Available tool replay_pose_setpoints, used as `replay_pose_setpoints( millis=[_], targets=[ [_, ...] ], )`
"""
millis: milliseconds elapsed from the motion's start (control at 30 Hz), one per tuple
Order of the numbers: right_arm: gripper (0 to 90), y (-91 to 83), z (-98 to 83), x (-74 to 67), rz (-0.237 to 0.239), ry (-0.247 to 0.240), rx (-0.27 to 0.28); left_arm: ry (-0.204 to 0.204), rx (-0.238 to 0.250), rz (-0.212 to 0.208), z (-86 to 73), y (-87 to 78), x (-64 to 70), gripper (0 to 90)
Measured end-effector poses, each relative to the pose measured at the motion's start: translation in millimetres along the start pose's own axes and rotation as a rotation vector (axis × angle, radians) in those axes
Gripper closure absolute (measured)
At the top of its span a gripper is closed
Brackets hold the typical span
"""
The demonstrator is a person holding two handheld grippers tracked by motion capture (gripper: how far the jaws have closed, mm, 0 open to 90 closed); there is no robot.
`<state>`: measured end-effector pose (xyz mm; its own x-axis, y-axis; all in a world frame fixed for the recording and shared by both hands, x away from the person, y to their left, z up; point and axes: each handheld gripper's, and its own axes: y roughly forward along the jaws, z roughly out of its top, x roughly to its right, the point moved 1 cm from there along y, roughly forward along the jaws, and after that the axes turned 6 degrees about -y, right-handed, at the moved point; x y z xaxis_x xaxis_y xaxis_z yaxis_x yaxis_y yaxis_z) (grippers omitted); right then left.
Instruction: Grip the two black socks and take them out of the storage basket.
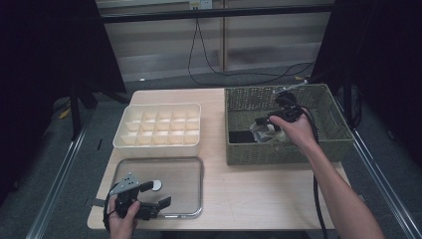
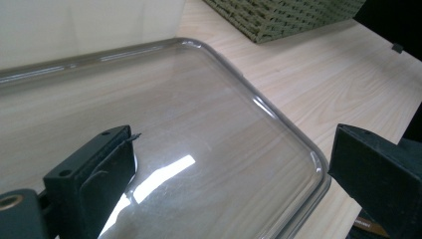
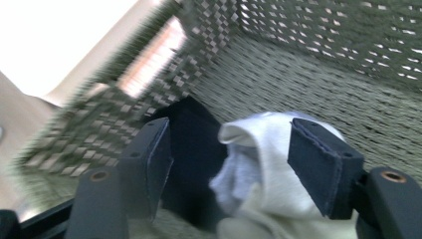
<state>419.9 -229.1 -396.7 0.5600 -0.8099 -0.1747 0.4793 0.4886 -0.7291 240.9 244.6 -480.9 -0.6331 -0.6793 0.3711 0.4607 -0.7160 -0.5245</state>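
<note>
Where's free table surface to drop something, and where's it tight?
Free: the bare wood strip between the clear tray and the wicker basket, running to the near edge; also the tray's own middle. Tight: inside the basket, where the right gripper hangs over a white cloth beside a dark item; the left gripper sits open over the tray's near edge.

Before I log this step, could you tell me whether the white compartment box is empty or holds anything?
Empty, as far as the high view shows: every visible cell of the compartment box shows only its pale floor, with nothing inside.
</note>
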Motion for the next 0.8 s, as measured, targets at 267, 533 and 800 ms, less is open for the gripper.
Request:
replay_pose_setpoints(
  millis=[267, 533, 800],
  targets=[
    [37.4, 34.8, 10.1, 10.3, -0.018, -0.041, -0.154, 0.03, -0.03, -0.011, -0.5, 3.3, 1.8, 4.1],
    [38.5, 62.4, 15.7, 18.7, -0.02, -0.053, -0.25, 0.056, -0.058, -0.033, 1.1, 11.4, 8.1, 4.1],
    [35.6, 78.4, 11.8, 32.5, -0.001, -0.008, -0.298, 0.052, -0.063, -0.041, 2.2, 16.2, 8.9, 4.1]
  ],
)
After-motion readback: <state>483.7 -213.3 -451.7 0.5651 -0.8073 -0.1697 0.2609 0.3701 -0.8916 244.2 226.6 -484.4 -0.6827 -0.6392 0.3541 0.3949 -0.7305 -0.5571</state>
